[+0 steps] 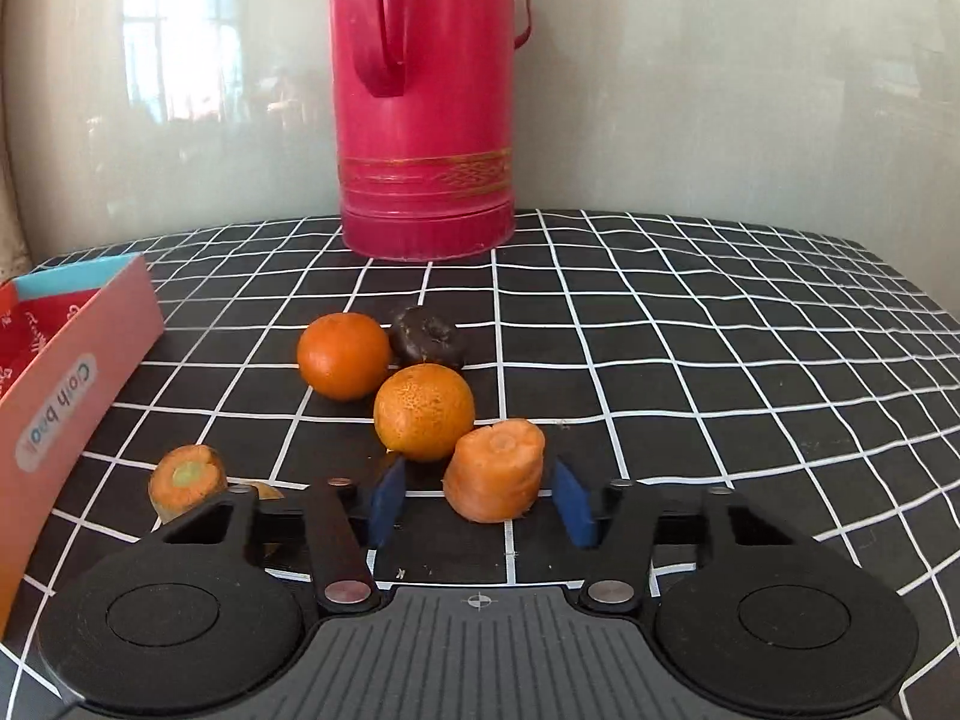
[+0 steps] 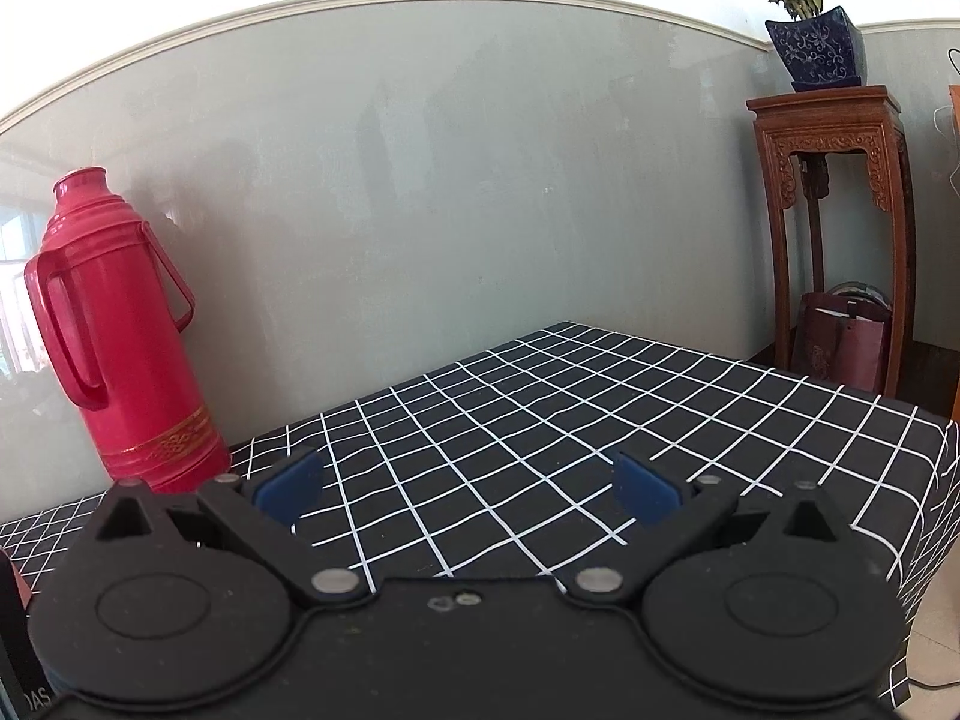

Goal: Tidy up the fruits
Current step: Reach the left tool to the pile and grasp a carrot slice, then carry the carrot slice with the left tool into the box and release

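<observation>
In the left wrist view my left gripper [image 1: 480, 501] is open, its blue pads either side of a carrot chunk [image 1: 495, 471] that stands on the black checked tablecloth [image 1: 720, 390]; the pads do not touch it. Just beyond it lie two oranges, one near [image 1: 423, 411] and one farther left [image 1: 343, 355], and a dark round fruit [image 1: 427, 339]. A second carrot piece [image 1: 186, 480] lies to the left, partly hidden by the gripper body. In the right wrist view my right gripper [image 2: 468, 489] is open and empty above the cloth.
A tall red thermos [image 1: 423, 96] stands at the back by the wall, also in the right wrist view [image 2: 120, 348]. A pink open box [image 1: 72, 396] sits at the left. A wooden stand [image 2: 834, 228] with a potted plant [image 2: 813, 30] is beyond the table's right edge.
</observation>
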{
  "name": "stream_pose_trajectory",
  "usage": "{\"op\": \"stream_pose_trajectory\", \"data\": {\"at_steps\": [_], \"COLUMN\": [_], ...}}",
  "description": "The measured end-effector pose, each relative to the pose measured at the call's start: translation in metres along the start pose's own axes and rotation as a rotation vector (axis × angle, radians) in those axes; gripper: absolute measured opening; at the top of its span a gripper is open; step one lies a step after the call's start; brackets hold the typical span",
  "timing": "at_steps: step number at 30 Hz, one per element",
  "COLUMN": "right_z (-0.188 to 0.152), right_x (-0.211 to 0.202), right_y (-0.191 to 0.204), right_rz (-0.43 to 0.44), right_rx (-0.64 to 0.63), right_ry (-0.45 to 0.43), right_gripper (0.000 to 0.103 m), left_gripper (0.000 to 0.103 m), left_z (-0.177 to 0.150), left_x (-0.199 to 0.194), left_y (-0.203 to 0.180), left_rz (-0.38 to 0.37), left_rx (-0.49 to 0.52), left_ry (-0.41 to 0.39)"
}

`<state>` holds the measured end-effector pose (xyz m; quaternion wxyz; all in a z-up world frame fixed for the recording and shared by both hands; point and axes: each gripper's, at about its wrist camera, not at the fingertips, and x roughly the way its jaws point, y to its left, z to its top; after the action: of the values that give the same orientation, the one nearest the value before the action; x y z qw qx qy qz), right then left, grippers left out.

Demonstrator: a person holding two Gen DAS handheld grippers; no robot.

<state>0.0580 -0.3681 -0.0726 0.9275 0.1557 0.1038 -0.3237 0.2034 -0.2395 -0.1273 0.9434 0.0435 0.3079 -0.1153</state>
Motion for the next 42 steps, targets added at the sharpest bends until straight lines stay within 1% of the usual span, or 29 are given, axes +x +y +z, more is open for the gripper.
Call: {"op": "stream_pose_trajectory", "data": {"at_steps": [1,2,3,9,13,18,21,25,28,31,34,38,39,41,42], "right_z": [0.000,0.000,0.000,0.000,0.000,-0.002,-0.005,-0.009,-0.013,-0.019,-0.025,-0.034,-0.036,-0.041,-0.043], "right_x": [0.000,0.000,0.000,-0.002,-0.004,-0.007,-0.009,-0.011,-0.012,-0.014,-0.015,-0.019,-0.020,-0.022,-0.023], "right_y": [0.000,0.000,0.000,0.003,0.007,0.017,0.026,0.042,0.057,0.074,0.090,0.114,0.119,0.132,0.137], "right_rz": [-0.001,-0.002,-0.003,0.007,0.021,0.040,0.055,0.084,0.115,0.153,0.211,0.296,0.316,0.347,0.364], "right_rx": [-0.002,-0.003,-0.005,-0.009,-0.026,-0.037,-0.054,-0.076,-0.093,-0.120,-0.140,-0.181,-0.191,-0.215,-0.226], "right_ry": [0.000,0.000,-0.001,-0.004,-0.010,-0.010,-0.010,-0.007,-0.001,0.011,0.033,0.070,0.076,0.088,0.093], "right_gripper": [0.097,0.097,0.097,0.097,0.097,0.097,0.097,0.097,0.097,0.097,0.097,0.097,0.097,0.097,0.097], "left_gripper": [0.046,0.038,0.035,0.035,0.035,0.035,0.035,0.035,0.035,0.035,0.035,0.035,0.035,0.035,0.035], "left_z": [-0.001,-0.002,-0.003,-0.007,-0.007,-0.002,0.004,0.007,0.009,0.006,0.002,-0.004,-0.006,-0.010,-0.011], "left_x": [0.000,-0.001,-0.003,-0.016,-0.031,-0.053,-0.060,-0.068,-0.068,-0.067,-0.064,-0.055,-0.054,-0.055,-0.057], "left_y": [0.000,-0.001,-0.002,-0.001,0.007,0.034,0.058,0.097,0.129,0.162,0.194,0.231,0.239,0.246,0.249], "left_rz": [-0.002,-0.006,-0.014,-0.010,0.020,0.096,0.153,0.241,0.322,0.391,0.454,0.495,0.503,0.517,0.517], "left_rx": [0.001,0.003,0.006,0.033,0.042,0.036,0.015,-0.031,-0.063,-0.120,-0.166,-0.235,-0.255,-0.263,-0.267], "left_ry": [-0.002,-0.004,-0.007,-0.058,-0.131,-0.218,-0.245,-0.260,-0.255,-0.219,-0.175,-0.087,-0.075,-0.056,-0.059]}}
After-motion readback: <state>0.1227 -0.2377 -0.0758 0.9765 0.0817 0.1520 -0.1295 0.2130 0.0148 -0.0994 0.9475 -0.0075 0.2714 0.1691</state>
